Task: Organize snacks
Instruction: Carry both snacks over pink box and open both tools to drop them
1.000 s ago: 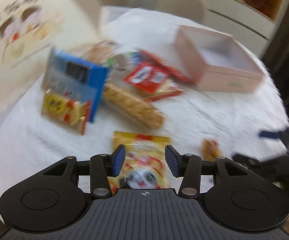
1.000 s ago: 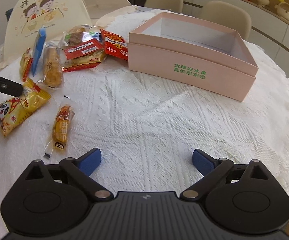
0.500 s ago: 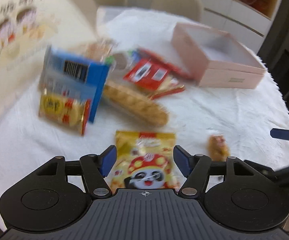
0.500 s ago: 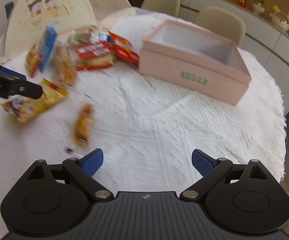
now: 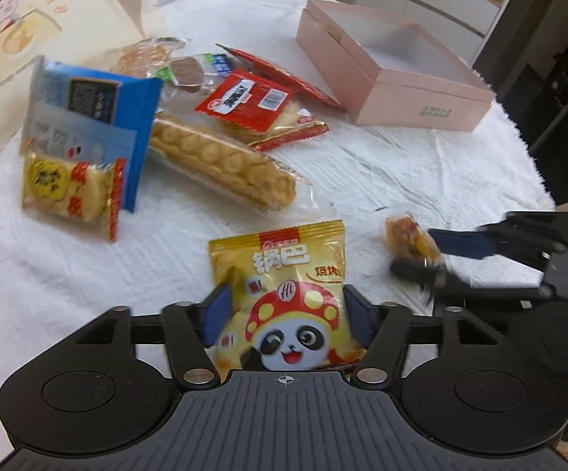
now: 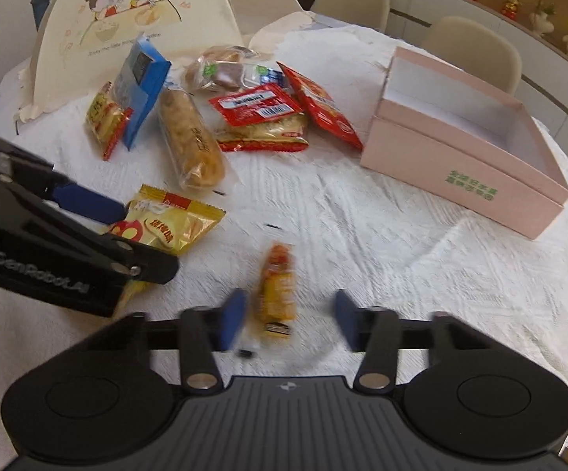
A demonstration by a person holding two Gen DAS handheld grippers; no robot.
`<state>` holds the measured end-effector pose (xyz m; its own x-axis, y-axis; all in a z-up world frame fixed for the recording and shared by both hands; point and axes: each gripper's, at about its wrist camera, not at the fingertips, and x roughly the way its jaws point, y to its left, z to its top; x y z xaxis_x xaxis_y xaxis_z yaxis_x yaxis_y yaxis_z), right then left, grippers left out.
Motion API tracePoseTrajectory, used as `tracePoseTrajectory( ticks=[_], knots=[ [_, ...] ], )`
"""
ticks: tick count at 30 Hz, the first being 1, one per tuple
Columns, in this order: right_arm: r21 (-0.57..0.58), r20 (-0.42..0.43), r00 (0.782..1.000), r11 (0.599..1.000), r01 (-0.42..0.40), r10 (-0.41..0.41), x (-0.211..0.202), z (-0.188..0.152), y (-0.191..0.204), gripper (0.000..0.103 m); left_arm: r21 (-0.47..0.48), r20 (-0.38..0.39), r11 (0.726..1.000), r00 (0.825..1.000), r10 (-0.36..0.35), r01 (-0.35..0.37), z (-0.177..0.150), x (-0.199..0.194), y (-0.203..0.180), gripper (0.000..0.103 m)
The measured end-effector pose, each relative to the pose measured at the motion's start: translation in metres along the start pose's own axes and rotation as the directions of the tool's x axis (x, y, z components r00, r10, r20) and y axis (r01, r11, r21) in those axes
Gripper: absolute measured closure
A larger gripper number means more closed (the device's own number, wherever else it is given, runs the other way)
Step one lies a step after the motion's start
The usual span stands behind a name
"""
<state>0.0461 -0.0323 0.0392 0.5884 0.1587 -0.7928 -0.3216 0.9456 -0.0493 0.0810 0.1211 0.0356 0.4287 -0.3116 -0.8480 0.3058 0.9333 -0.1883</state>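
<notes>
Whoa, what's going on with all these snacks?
Someone is sorting snacks with a gripper in each hand. The left gripper is closing around a yellow panda bag, and the right gripper is closing around a small orange snack. Both snacks lie on the white cloth. The open pink box looks empty.

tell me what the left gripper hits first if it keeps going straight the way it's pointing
Most likely the yellow panda snack bag: it already lies between the fingers of the left gripper, whose jaws are closing. Under the bag is the white tablecloth. Depth is hard to judge in this fisheye view.
</notes>
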Motion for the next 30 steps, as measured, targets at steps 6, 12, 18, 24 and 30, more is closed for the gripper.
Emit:
tracePoseTrajectory(
  ticks=[6, 12, 18, 24, 30],
  knots=[
    [0.030, 0.000, 1.000, 1.000, -0.001, 0.001, -0.033, 0.001, -0.014, 0.083, 0.048, 0.009, 0.999, 1.000, -0.006, 0.005, -0.010, -0.011, -0.011, 0.052],
    [0.054, 0.036, 0.998, 0.997, 0.053, -0.055, -0.091, -0.006, -0.060, 0.083, 0.056, 0.096, 0.989, 0.985, -0.141, 0.136, 0.015, -0.035, -0.036, 0.077],
    [0.090, 0.220, 0.969, 0.992, 0.091, -0.108, -0.140, 0.042, -0.116, 0.083, 0.041, 0.290, 0.963, 0.920, -0.265, 0.265, 0.118, -0.077, -0.058, 0.079],
    [0.173, 0.242, 0.968, 0.985, 0.030, -0.072, -0.103, 0.118, -0.185, 0.072, -0.068, 0.262, 0.924, 0.900, -0.348, 0.377, 0.244, -0.035, -0.073, 0.074],
    [0.271, 0.143, 0.989, 0.963, 0.004, -0.045, -0.057, 0.094, -0.219, 0.052, -0.185, 0.244, 0.939, 0.939, -0.242, 0.290, 0.243, 0.024, -0.063, 0.073]
  ],
)
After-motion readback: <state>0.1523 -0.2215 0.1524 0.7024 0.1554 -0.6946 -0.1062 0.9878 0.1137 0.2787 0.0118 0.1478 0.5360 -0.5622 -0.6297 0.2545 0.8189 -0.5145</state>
